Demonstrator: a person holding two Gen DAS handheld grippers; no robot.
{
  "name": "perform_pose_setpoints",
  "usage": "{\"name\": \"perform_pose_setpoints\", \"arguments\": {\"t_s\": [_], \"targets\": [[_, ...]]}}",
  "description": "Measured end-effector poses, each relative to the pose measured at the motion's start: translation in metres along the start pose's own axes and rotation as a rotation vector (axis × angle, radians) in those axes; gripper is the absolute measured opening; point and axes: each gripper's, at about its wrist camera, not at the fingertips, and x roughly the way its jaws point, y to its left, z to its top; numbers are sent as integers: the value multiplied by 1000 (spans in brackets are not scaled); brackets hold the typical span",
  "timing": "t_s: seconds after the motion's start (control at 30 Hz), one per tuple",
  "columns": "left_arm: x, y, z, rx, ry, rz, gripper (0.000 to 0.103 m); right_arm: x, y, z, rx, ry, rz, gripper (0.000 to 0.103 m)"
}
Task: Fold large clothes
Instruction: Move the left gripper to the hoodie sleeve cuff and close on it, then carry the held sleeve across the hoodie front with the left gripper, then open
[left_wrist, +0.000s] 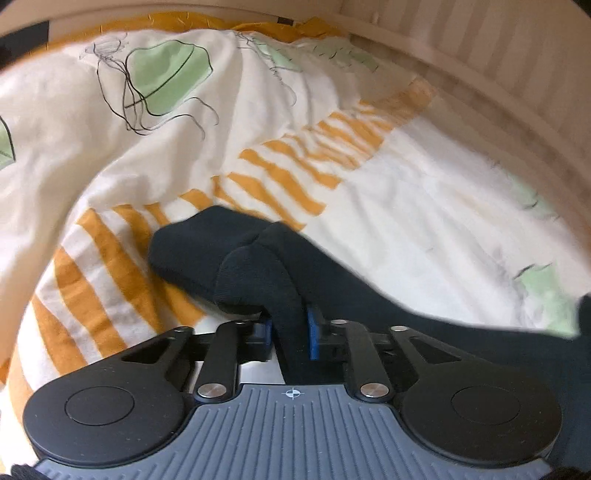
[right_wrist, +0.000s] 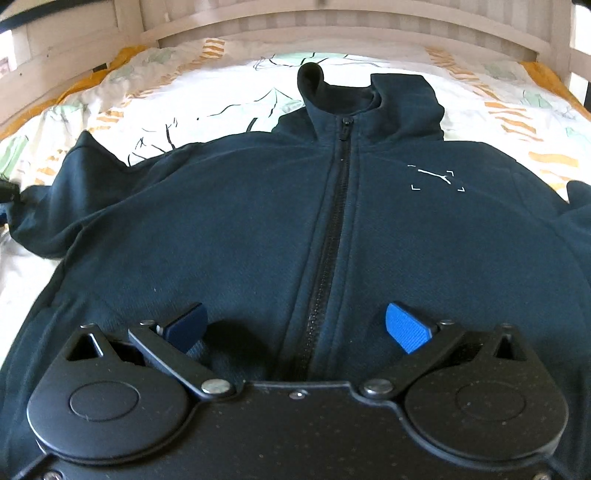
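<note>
A dark navy zip-up jacket (right_wrist: 240, 221) lies face up and spread on a bed, its collar (right_wrist: 343, 96) at the far side and a small white logo (right_wrist: 436, 177) on the chest. My right gripper (right_wrist: 295, 326) hovers open just over the jacket's lower front, blue pads (right_wrist: 406, 326) wide apart either side of the zipper (right_wrist: 332, 221), nothing between them. In the left wrist view my left gripper (left_wrist: 290, 328) is shut on the jacket's sleeve (left_wrist: 207, 251). The cuff end is bunched and folded over just beyond the pads, and the sleeve trails off to the lower right.
The bed cover (left_wrist: 406, 192) is white with orange stripes and green leaf prints, rumpled at the upper left in the left wrist view. A pale wooden bed frame (right_wrist: 258, 26) runs along the far side and around the corner (left_wrist: 498, 66).
</note>
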Motion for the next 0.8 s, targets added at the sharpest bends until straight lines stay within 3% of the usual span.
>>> {"name": "perform_pose_setpoints", "arguments": {"t_s": [0.1, 0.27, 0.47, 0.67, 0.8], "targets": [[-25, -5, 9, -34, -44, -21, 8, -2, -3, 4, 23, 8, 19, 102], [-77, -38, 29, 25, -131, -93, 8, -14, -16, 8, 107, 18, 50, 102], [-131, -110, 41, 255, -232, -146, 8, -44, -30, 8, 125, -1, 54, 102], [-153, -183, 13, 445, -232, -235, 8, -71, -46, 1, 155, 10, 45, 102], [-154, -229, -28, 567, -196, -298, 9, -87, -56, -10, 180, 13, 42, 102]]}}
